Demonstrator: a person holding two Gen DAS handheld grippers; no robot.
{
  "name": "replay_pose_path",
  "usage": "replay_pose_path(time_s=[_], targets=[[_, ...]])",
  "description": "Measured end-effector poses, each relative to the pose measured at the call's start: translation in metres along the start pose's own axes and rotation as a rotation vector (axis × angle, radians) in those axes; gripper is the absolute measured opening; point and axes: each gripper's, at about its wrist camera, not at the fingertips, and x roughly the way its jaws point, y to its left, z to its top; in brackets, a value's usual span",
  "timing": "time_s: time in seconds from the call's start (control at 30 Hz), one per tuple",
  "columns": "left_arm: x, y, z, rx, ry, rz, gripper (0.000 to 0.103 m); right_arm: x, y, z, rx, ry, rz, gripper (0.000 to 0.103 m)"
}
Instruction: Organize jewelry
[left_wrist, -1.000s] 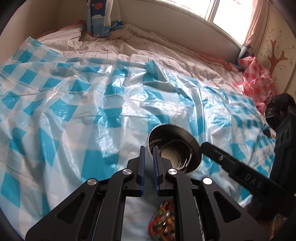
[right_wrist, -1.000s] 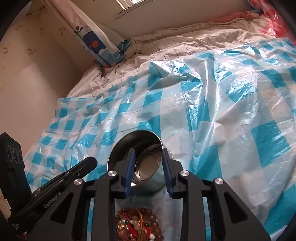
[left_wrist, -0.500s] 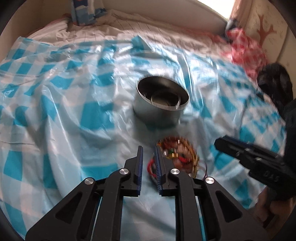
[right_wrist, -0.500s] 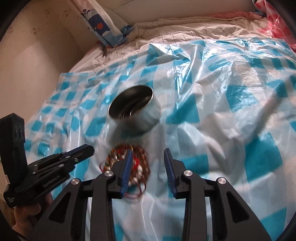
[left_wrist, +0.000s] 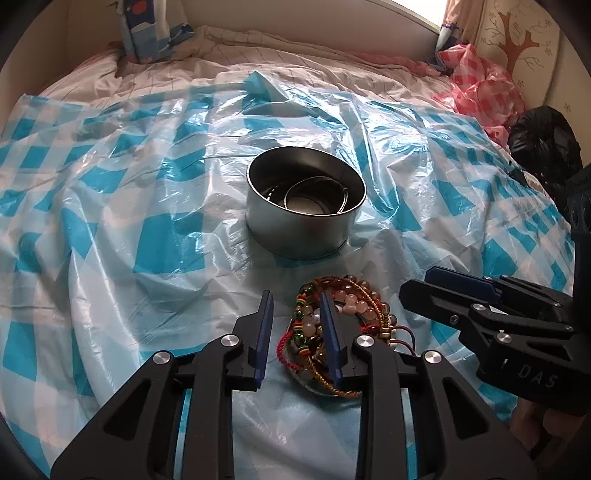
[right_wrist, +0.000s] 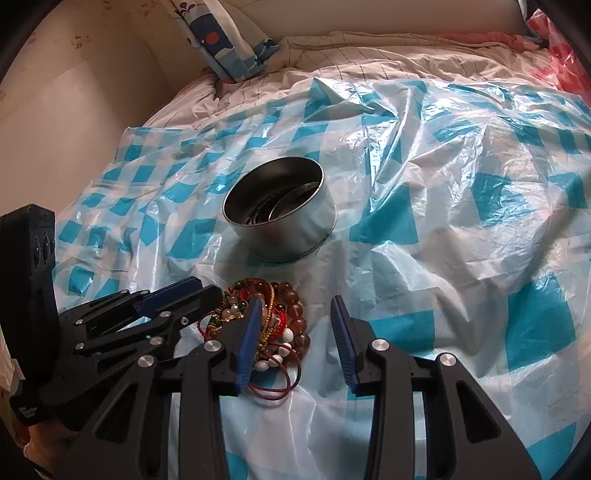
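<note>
Hovering over a tangled pile of beaded bracelets, the left gripper and right gripper are both released, jaws having just been opening, grasping nothing. Beyond the pile, a metal tin containing bangles sits on the blue-checked plastic sheet.
</note>
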Motion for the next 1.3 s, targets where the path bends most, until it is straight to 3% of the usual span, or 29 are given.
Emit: replay_pose_path(time_s=[0.33,0.87,1.17,1.27,1.3], targets=[[-0.003,-0.003,0.0,0.027,-0.014,0.036,0.028,0.002,0.001,0.0,-0.007,0.004,-0.009,0.043],[0.007,0.001,-0.003,0.018,0.012,0.021,0.028,0.006,-0.001,-0.003,-0.022,0.038,-0.041,0.045],[0.012,-0.001,-0.005,0.028,0.035,0.002,0.02,0.008,-0.002,-0.004,-0.019,0.047,-0.046,0.045],[0.011,0.0,-0.004,0.025,0.04,-0.001,0.005,0.009,-0.003,-0.004,-0.018,0.051,-0.049,0.045],[0.01,0.0,-0.003,0.026,0.04,-0.001,0.005,0.01,-0.003,-0.004,-0.019,0.054,-0.05,0.045]])
